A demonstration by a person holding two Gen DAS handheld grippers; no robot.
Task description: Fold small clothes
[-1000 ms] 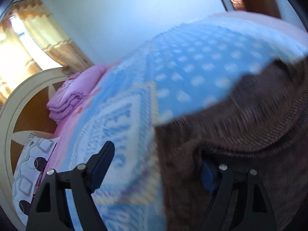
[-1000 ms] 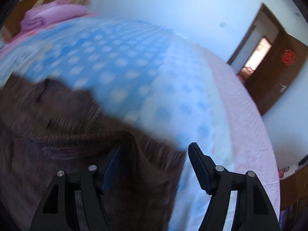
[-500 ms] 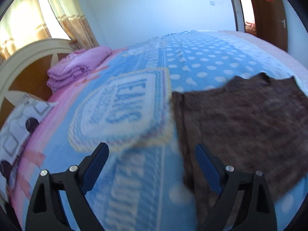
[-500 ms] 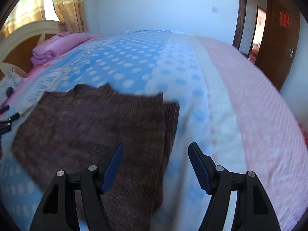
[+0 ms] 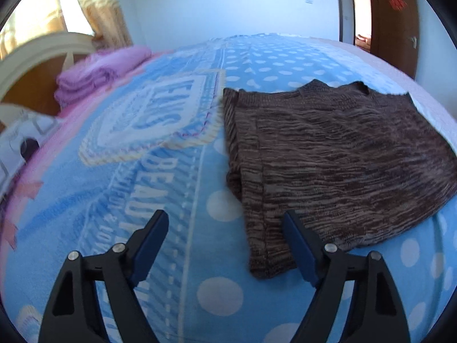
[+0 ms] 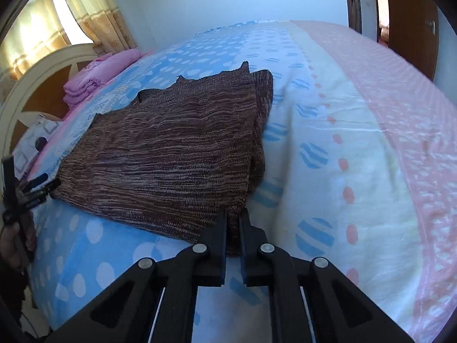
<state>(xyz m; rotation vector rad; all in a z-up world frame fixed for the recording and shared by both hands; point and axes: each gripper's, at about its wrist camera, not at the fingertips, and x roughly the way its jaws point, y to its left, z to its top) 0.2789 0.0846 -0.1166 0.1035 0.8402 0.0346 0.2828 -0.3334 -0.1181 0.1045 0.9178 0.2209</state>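
Right tool (image 6: pixel 234 223) has clamped the brown knit top's (image 6: pixel 171 154) corner.

coarse knit sweater (image 5: pixel 337 154) on fleecy blanket (image 5: pixel 177 188).

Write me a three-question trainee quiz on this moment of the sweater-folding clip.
1. True or false: the right claw is shut on the brown sweater.
2. Is the left claw open or shut?
3. What lies by the headboard? A) pink folded bedding B) a laundry basket C) a suitcase

Key: 1 true, it pinches the sweater's near corner; 2 open, with the sweater's near edge between its fingers; 3 A.
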